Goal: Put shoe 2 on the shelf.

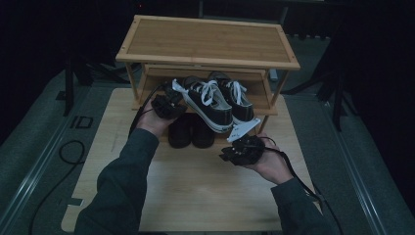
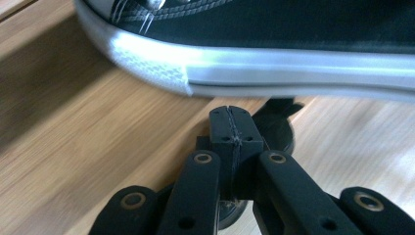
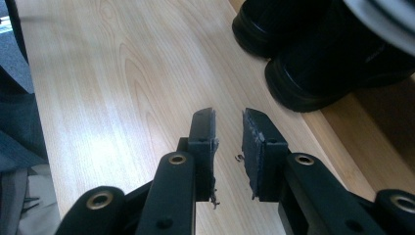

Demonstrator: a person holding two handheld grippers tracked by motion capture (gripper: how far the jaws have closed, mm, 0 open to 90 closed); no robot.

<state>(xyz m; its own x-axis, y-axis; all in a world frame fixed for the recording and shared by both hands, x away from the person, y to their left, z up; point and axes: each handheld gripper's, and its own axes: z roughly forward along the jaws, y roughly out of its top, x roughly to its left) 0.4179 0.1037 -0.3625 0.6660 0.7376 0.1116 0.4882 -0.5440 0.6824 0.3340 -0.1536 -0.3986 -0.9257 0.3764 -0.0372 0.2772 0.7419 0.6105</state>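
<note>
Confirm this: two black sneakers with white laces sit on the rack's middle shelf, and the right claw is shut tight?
Not quite. The right claw is open, a gap between its pads in the right gripper view. The sneakers do sit on the rack.

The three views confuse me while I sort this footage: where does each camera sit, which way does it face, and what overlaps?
High view: above the person's side, facing forward and down on the table, shoe rack, sneakers; both sleeved forearms, left gripper, right gripper.
Left gripper view: on the left gripper, jaws shut, facing a sneaker's white sole.
Right gripper view: on the right gripper, jaws apart, nothing between, facing the table and black shoes.
Shared: high and right gripper views show the black shoes.
</note>
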